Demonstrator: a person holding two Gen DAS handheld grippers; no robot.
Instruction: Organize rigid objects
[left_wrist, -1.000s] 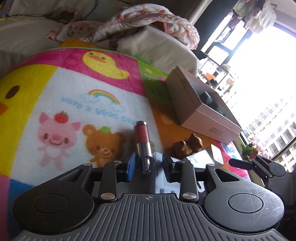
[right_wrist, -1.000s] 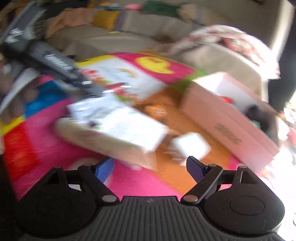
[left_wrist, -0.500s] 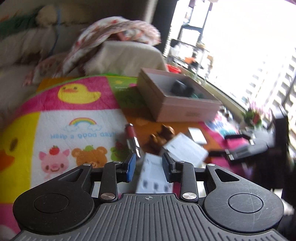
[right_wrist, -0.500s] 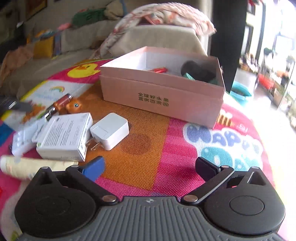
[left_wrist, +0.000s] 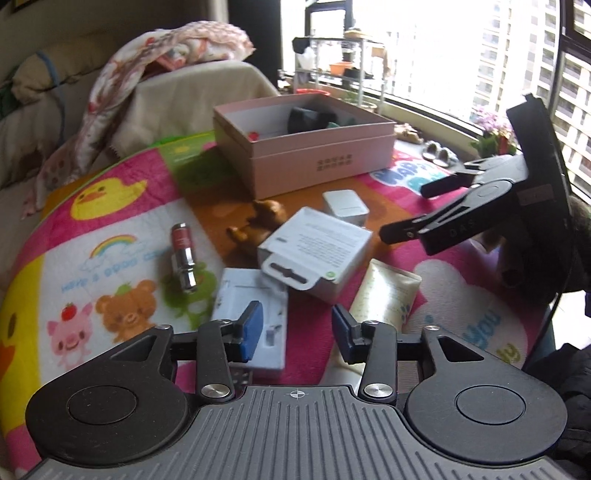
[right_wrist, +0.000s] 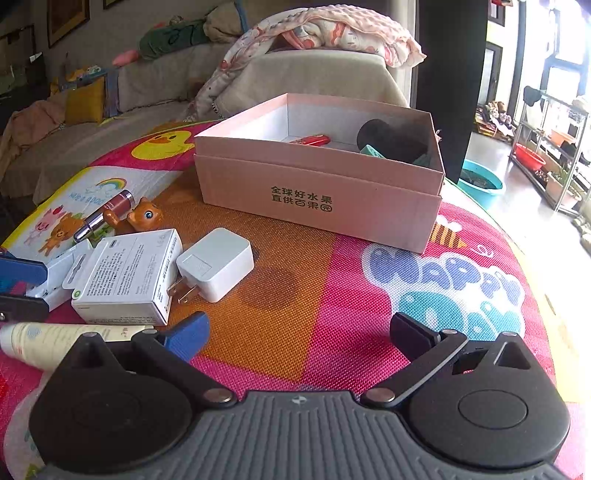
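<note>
An open pink box (left_wrist: 317, 158) (right_wrist: 317, 192) stands on a colourful play mat and holds a black object (right_wrist: 391, 142) and a red item (right_wrist: 308, 140). In front of it lie a white charger plug (right_wrist: 216, 264) (left_wrist: 345, 206), a white carton (left_wrist: 314, 251) (right_wrist: 125, 273), a flat white-blue package (left_wrist: 253, 310), a red-and-silver lipstick (left_wrist: 181, 254) (right_wrist: 103, 216), a brown animal figurine (left_wrist: 258, 221) (right_wrist: 142, 218) and a cream tube (left_wrist: 384, 295) (right_wrist: 62, 341). My left gripper (left_wrist: 297, 332) is open and empty above the flat package. My right gripper (right_wrist: 299, 332) (left_wrist: 439, 206) is open and empty over the mat.
The play mat (right_wrist: 332, 295) covers a rounded surface whose edges fall away. A sofa with a blanket (right_wrist: 325, 33) is behind the box. A window and a shelf rack (left_wrist: 340, 62) are to the right. A teal basin (right_wrist: 480, 182) is on the floor.
My left gripper has pulled back from the lipstick and turned right; its jaws have opened wider. My right gripper has swung to face the pink box and steadied, still open.
</note>
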